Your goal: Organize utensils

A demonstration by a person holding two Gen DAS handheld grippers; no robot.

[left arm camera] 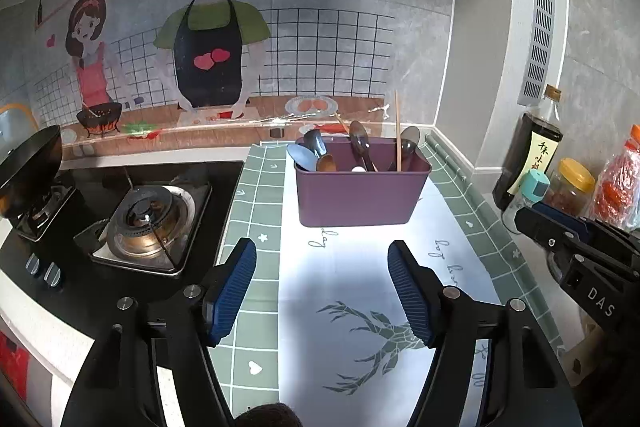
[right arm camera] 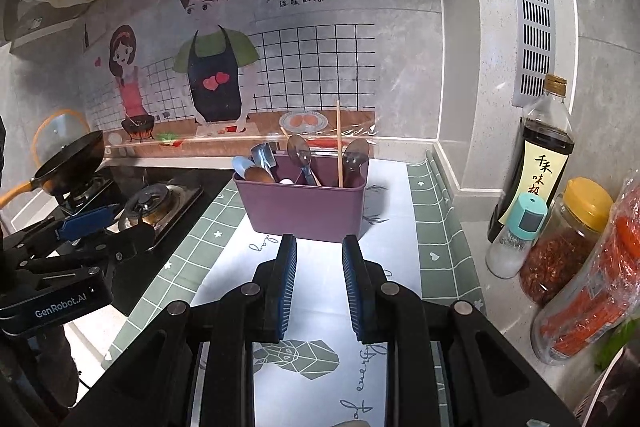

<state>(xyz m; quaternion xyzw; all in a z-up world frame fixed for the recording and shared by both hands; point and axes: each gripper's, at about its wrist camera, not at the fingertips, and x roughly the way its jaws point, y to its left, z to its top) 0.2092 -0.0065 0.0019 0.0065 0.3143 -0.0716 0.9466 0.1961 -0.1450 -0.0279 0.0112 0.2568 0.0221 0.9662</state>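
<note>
A purple utensil bin (left arm camera: 362,195) stands on the white mat at the back of the counter. It holds several spoons (left arm camera: 360,143), a wooden spoon and an upright chopstick (left arm camera: 398,131). My left gripper (left arm camera: 322,251) hovers in front of the bin, open wide, with nothing between its blue pads (left arm camera: 236,275). In the right wrist view the same bin (right arm camera: 304,211) sits just beyond my right gripper (right arm camera: 320,247), whose jaws stand apart with only the mat showing between them. The left gripper (right arm camera: 116,227) appears at that view's left edge, the right gripper (left arm camera: 532,219) at the left wrist view's right edge.
A gas stove (left arm camera: 152,215) with a black pan (right arm camera: 68,159) lies left of the green tiled mat. Along the right wall stand a soy sauce bottle (right arm camera: 540,155), a salt shaker (right arm camera: 516,239), a yellow-lidded jar (right arm camera: 568,243) and a red packet (right arm camera: 600,291).
</note>
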